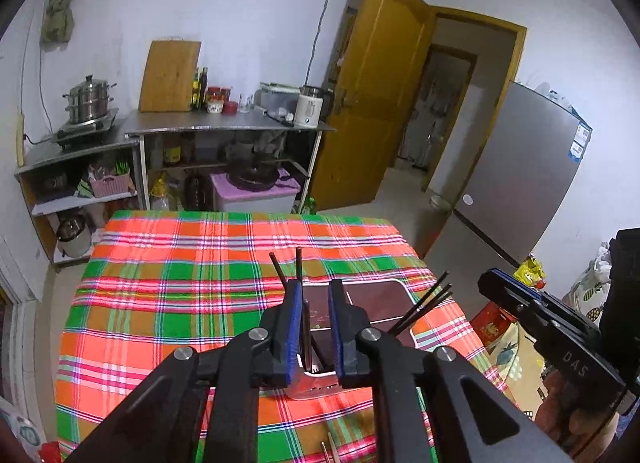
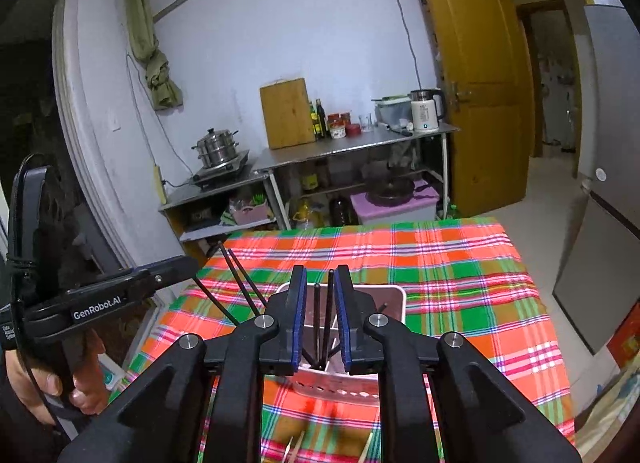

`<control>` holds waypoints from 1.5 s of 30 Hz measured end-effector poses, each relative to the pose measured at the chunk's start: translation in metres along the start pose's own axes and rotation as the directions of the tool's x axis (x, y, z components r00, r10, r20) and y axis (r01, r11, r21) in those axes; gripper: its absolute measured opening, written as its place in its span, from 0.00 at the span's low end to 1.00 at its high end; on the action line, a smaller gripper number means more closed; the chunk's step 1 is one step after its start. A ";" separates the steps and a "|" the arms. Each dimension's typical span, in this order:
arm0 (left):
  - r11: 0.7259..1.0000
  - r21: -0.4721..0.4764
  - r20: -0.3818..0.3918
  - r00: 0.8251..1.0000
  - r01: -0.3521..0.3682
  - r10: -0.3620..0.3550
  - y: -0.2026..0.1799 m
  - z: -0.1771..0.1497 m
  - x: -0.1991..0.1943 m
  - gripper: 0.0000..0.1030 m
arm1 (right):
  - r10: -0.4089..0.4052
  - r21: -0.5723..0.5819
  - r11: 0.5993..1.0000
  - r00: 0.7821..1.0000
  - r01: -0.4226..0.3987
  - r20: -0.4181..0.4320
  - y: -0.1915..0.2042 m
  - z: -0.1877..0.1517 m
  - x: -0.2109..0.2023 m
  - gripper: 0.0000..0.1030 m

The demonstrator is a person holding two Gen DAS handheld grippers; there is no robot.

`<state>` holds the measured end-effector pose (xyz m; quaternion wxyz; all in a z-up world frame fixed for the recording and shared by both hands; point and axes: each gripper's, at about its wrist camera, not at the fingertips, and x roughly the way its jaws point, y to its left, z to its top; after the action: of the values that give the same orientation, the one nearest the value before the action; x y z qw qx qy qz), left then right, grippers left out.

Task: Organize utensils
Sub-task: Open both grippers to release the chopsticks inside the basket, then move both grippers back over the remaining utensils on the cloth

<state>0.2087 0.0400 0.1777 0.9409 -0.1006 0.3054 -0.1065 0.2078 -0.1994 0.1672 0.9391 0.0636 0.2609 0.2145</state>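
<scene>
We hold both grippers over the white utensil holder [image 2: 336, 385], which stands on the plaid tablecloth [image 1: 192, 263] near its front edge. The left gripper [image 1: 314, 295] is released, black chopsticks [image 1: 298, 263] loose between its pads; the right gripper [image 2: 320, 283] likewise stands slack around two more (dark sticks, upright in the holder)

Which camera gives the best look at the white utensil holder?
The right wrist view: the holder shows its perforated front wall and black chopsticks standing inside. In the left wrist view only a small piece of it shows under the jaws.
</scene>
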 end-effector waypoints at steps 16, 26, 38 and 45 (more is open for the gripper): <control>1.000 -0.014 -0.029 1.000 0.002 -0.002 -0.008 -0.061 -0.029 0.13 | -0.016 0.055 0.998 1.000 0.016 0.001 -0.015 -0.040 -0.045 0.14; 0.999 -0.046 -0.171 0.985 -0.005 -0.003 -0.002 -0.131 -0.002 0.13 | -0.050 0.112 0.992 0.993 0.062 -0.109 -0.035 -0.095 -0.040 0.14; 0.994 -0.106 -0.323 0.945 0.010 -0.044 0.006 -0.188 0.046 0.13 | -0.091 0.149 0.979 0.955 0.137 -0.281 -0.059 -0.158 -0.009 0.14; 0.994 -0.113 -0.369 0.928 0.001 -0.042 0.006 -0.201 0.069 0.13 | -0.097 0.159 0.975 0.938 0.157 -0.333 -0.066 -0.174 0.007 0.14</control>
<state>0.1440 0.0027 -0.0216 0.8581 -0.1339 0.4818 -0.1168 0.1472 -0.2544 -0.0006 0.8856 0.0968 0.4334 0.1357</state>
